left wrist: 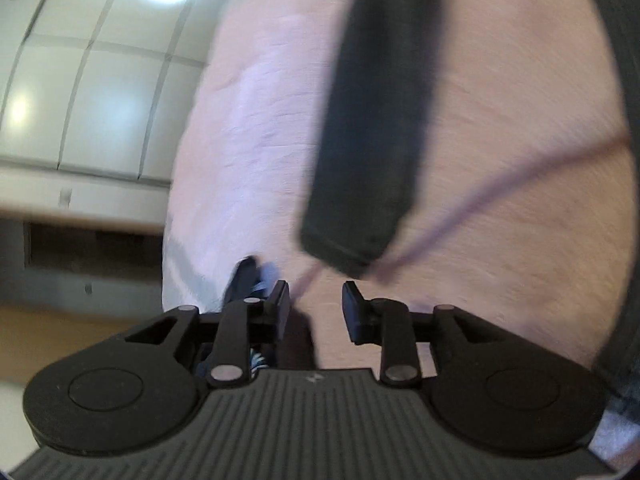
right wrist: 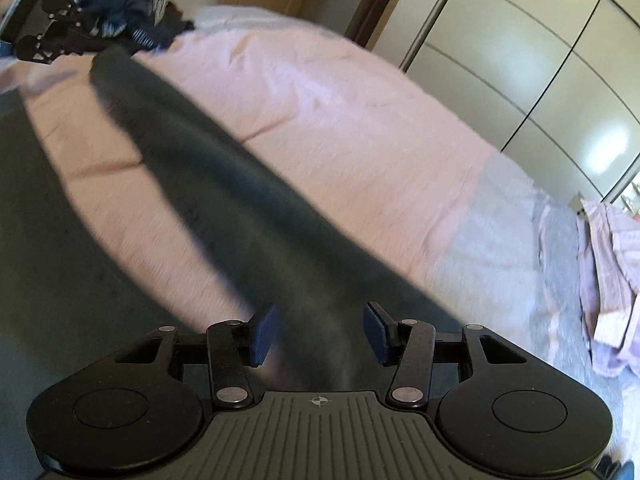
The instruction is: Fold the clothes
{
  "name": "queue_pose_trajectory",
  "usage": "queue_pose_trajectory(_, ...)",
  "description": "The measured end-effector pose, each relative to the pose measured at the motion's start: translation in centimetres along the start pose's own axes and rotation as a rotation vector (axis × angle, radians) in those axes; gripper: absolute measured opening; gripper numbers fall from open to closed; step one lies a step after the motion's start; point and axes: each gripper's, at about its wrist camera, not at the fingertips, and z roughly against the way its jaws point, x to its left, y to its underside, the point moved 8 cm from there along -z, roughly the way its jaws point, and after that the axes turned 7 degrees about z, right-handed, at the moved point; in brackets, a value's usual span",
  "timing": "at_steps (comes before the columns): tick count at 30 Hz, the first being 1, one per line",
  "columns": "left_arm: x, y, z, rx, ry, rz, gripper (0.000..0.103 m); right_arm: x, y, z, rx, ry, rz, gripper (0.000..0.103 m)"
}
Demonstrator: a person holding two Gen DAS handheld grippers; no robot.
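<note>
Right gripper (right wrist: 318, 330) jaws spread, blue pads (right wrist: 264, 334) wide apart. Dark grey garment (right wrist: 240, 200) runs between them and under the housing, but neither pad appears to touch it, so no grip that I can see. It stretches as a long strip diagonally up-left across the pink bedspread (right wrist: 320, 112), narrowing toward the far end. Heavy motion blur on the cloth, edges soft.

Second stretch of the same dark grey fabric (right wrist: 52, 260) covers the left side of the right wrist view, with a pink band of bedspread showing between it and the strip. Can't tell whether the two are one piece.

Left gripper (left wrist: 316, 310) also open, black pads apart, nothing between them. Just ahead and slightly right of its fingertips hangs or lies the blunt end of the dark strip (left wrist: 372, 120); contact with the bed not resolvable through the blur. Thin purple cord or seam line (left wrist: 500, 188) crosses the bedspread from the right toward the fingertips.

Far end of the bed: pile of dark blue clothes (right wrist: 120, 4), with the left gripper's body visible just beside it in the right wrist view. Pale pink crumpled garment (right wrist: 612, 280) at the right edge of the bed. White wardrobe doors (right wrist: 540, 60) behind.
</note>
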Motion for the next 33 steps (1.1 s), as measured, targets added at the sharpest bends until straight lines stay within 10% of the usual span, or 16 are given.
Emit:
queue_pose_trajectory(10, 5.1, -7.2, -9.1, 0.026, 0.229, 0.364, 0.035, -3.7, -4.1, -7.7, 0.012, -0.022, -0.081, 0.049)
queue_pose_trajectory(15, 1.1, -5.4, -11.9, 0.121, 0.495, 0.339, 0.022, -3.0, -2.8, -12.0, 0.1, -0.084, -0.085, 0.049)
queue_pose_trajectory(20, 0.8, -4.5, -11.3, 0.096, 0.561, 0.335, 0.017, -2.3, -1.4, -11.8, 0.085, -0.087, -0.118, 0.049)
queue_pose_trajectory(26, 1.5, -4.8, -14.0, 0.101, 0.538, 0.327, 0.068, -1.9, -0.9, -11.2, 0.081, -0.08, -0.114, 0.049)
queue_pose_trajectory(33, 1.4, -4.4, -15.1, 0.196, 0.725, 0.454, 0.028, -2.1, -1.0, -11.6, 0.086, -0.057, -0.116, 0.049)
